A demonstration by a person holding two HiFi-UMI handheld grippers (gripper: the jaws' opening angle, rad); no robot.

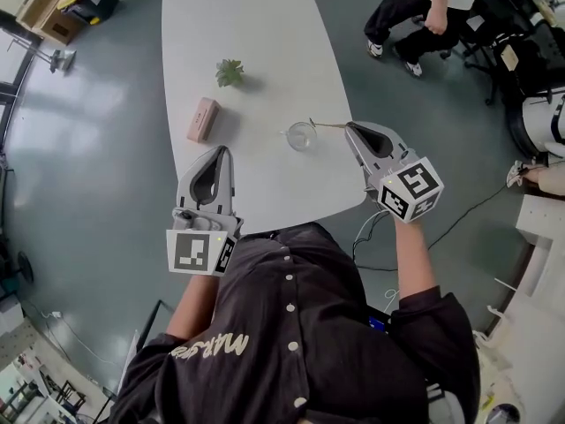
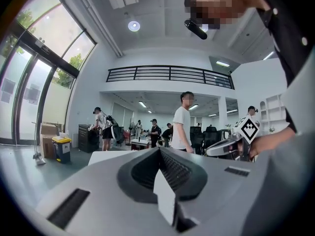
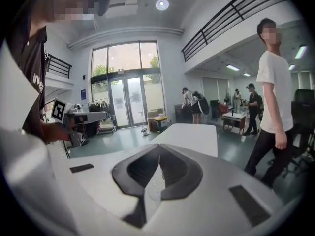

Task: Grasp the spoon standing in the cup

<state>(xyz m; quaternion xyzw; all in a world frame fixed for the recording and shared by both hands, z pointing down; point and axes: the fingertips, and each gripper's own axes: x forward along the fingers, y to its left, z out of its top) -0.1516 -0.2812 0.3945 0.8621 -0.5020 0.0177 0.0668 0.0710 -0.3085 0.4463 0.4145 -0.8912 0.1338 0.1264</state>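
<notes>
A clear glass cup (image 1: 301, 136) stands on the white table (image 1: 256, 25), near its front right edge. A thin spoon (image 1: 328, 125) leans out of the cup to the right. Its handle end meets the tips of my right gripper (image 1: 350, 127), whose jaws are shut on it. In the right gripper view the jaws (image 3: 158, 157) are pressed together, and the glass shows faintly below them. My left gripper (image 1: 224, 149) hovers over the table's front left edge, shut and empty; its jaws (image 2: 158, 150) meet in the left gripper view.
A pink box (image 1: 203, 118) lies on the table's left side, with a small green plant (image 1: 229, 72) beyond it. A person (image 1: 415, 11) stands near chairs at the far right. A cable (image 1: 459, 219) runs across the floor on the right.
</notes>
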